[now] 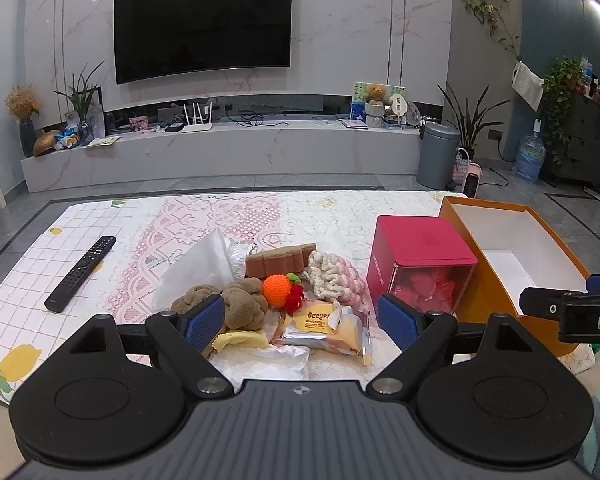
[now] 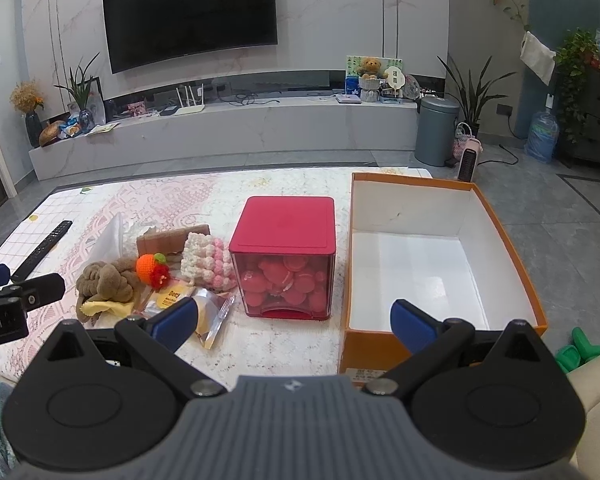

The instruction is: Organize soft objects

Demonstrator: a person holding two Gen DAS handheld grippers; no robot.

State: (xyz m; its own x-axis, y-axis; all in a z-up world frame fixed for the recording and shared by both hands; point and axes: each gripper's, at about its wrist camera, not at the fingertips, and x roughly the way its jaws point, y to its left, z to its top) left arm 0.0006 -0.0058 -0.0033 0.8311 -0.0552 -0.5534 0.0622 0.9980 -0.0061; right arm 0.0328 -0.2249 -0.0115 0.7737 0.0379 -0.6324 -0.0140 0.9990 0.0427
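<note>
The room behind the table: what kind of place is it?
Most likely a home living room: a large wall-mounted television hangs above a long low cabinet, with potted plants around and a remote control on the table.

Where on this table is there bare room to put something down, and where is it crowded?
Free: the orange box interior, empty; the cloth behind the red box; the strip between the remote and the pile. Crowded: the pile itself, toys and packets touching, close beside the red box.

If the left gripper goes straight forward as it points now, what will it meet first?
Probably the wrapped Deeyeo packet, lying between the open fingers of the left gripper; the brown plush toy sits beside its left finger. Depth is uncertain.
</note>
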